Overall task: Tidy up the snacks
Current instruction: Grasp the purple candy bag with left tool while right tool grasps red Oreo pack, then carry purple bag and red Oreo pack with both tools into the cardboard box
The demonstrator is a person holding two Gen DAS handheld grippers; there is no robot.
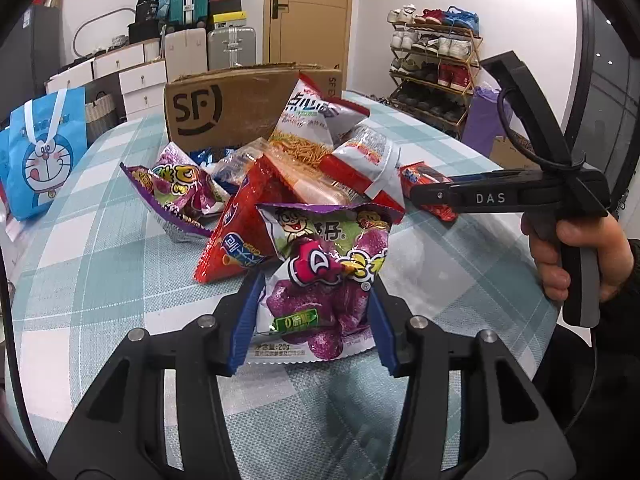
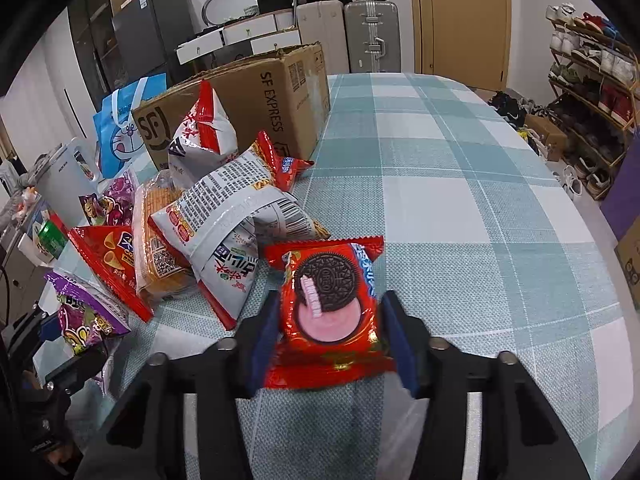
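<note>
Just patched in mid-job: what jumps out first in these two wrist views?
Each gripper has a snack between its blue fingers: the left gripper is shut on a purple snack bag, the right gripper on a red Oreo pack. Behind them a jumbled pile of snack bags sits on the checked tablecloth, in front of a cardboard SF Express box.
</note>
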